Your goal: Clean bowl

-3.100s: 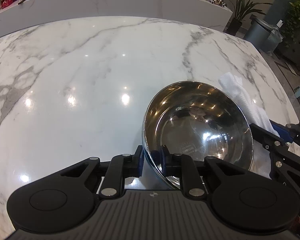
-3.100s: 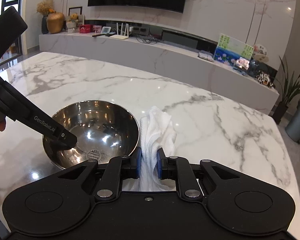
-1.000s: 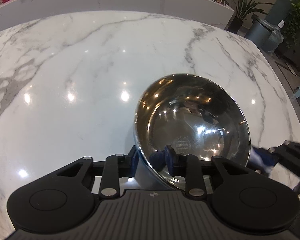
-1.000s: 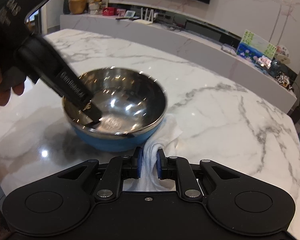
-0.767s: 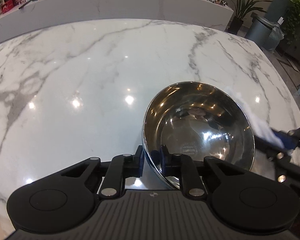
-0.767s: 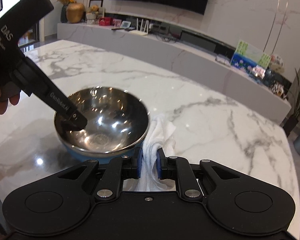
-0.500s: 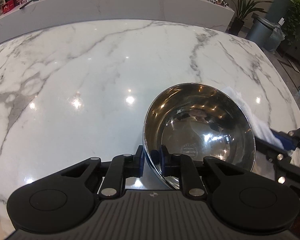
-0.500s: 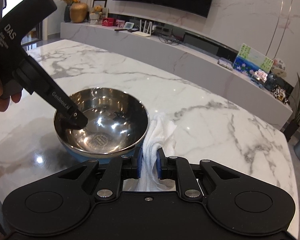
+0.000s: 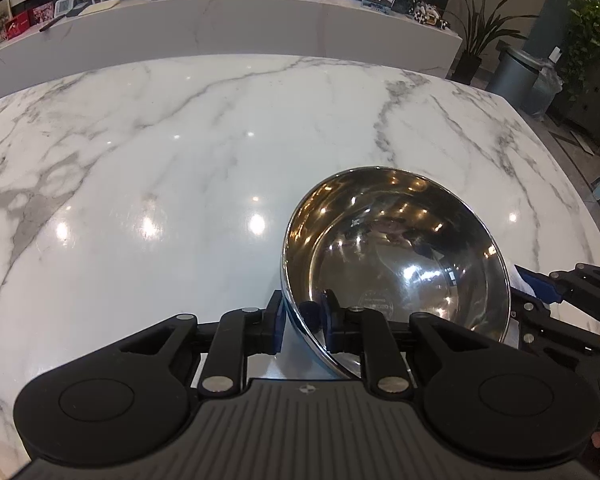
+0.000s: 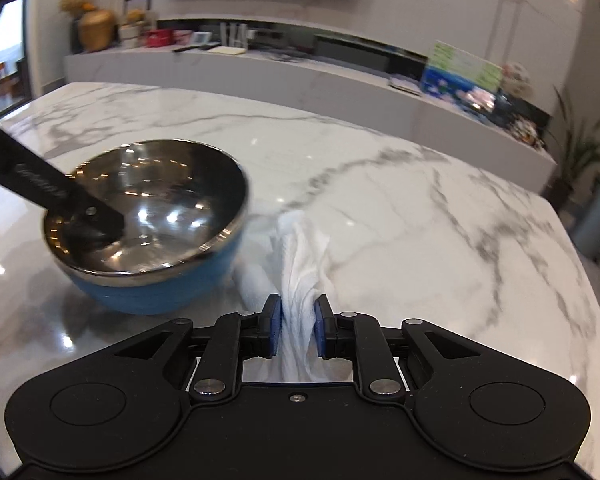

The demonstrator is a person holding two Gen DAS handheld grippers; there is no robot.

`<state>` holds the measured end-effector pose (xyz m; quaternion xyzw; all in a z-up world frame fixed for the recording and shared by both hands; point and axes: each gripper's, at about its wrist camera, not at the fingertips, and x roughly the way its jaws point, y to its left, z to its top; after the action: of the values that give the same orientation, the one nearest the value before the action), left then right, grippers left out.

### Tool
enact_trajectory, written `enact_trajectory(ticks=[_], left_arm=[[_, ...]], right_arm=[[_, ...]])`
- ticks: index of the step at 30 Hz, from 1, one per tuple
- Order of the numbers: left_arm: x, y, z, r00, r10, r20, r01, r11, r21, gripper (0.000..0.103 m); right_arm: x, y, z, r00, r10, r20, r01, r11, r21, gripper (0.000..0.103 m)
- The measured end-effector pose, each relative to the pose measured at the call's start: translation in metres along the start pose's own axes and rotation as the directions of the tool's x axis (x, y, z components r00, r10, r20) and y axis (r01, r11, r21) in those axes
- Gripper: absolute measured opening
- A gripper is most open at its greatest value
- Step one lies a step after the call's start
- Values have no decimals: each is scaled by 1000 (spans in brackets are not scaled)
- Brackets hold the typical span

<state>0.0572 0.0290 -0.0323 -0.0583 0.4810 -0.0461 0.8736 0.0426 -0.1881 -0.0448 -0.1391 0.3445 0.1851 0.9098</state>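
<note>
A steel bowl (image 9: 396,256) with a blue outside (image 10: 148,292) sits on the white marble table (image 9: 180,160). My left gripper (image 9: 302,318) straddles its near rim, one pad outside and one inside. Its jaws are opening slightly, but the pads still hold the wall. The right wrist view shows that inner finger (image 10: 84,216) reaching into the bowl. A crumpled white cloth (image 10: 300,248) lies on the table just right of the bowl. My right gripper (image 10: 297,328) has the cloth between its blue pads, and its jaws are opening and loosening off it.
A long marble sideboard (image 9: 260,12) with small items runs behind the table. A grey bin (image 9: 516,80) and potted plants (image 9: 480,32) stand past the table's far right corner. The table's right edge (image 10: 592,280) is close to the cloth.
The bowl, tilted up over the cloth a second ago, is back down beside it. The right gripper's pads have spread apart around the cloth, and its view has shifted and blurred.
</note>
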Motion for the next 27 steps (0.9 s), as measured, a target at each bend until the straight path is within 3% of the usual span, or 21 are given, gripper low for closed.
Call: enact_trajectory(ticks=[4,7,12,14,23,27], left_arm=[[1,-2,-1,1000,6,-3,-6,1000,-4,20],[1,-3,-2,1000,11,-5,-11,1000,-5,20],[1,-4,-2,1000,13,-8,-13,1000,-4,20],[1,-5,-2,1000,14,-9,-14,1000,-4,20],[0,-5,-4,1000,12,-11,-12,1000,-1,21],[0,-6,-5,1000,4,-16,-4,1000,0,21]], right_arm=[[-7,-2,-5,998,-62,29,59,993,104,36],[-16,3,-9,991,-108,79,92,980,177,36],[-21,29,-15,971,-170,168,150,980,130,36],[-16,37,-16,972,-175,159,164,983,85,36],[13,26,-18,978,-189,84,176,974,144,37],[18,22,-17,982,-171,81,158,976,151,28]])
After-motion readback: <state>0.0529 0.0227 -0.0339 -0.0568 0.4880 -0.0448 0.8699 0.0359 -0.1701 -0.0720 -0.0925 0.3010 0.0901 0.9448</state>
